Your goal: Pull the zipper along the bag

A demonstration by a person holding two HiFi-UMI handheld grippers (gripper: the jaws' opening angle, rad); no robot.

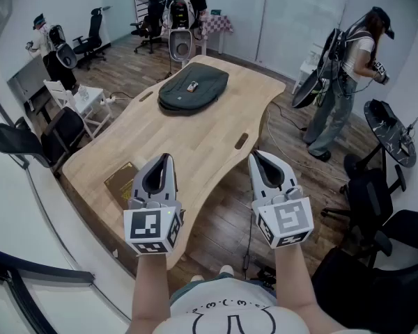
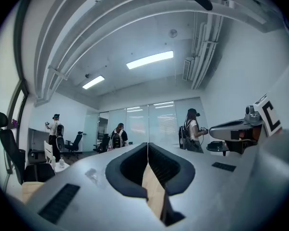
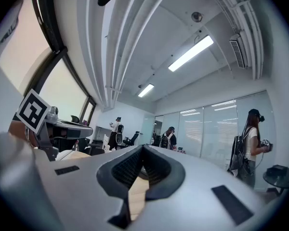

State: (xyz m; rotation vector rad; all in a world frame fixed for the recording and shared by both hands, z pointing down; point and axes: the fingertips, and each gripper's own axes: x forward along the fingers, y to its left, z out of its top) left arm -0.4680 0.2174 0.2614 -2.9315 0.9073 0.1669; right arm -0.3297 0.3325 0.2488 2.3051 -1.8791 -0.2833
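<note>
Carry both grippers well forward across the counter point(image 1: 202, 145) before opening, then pin the bag point(image 1: 193, 89) with one and take the zipper pull with the other. Your left gripper point(image 1: 164, 160) and right gripper point(image 1: 259, 157) have their fingers point(image 2: 130, 170) pressed together, holding nothing. The bag lies at twelve o'clock, well apart from them; its pull seems too small to spot
</note>
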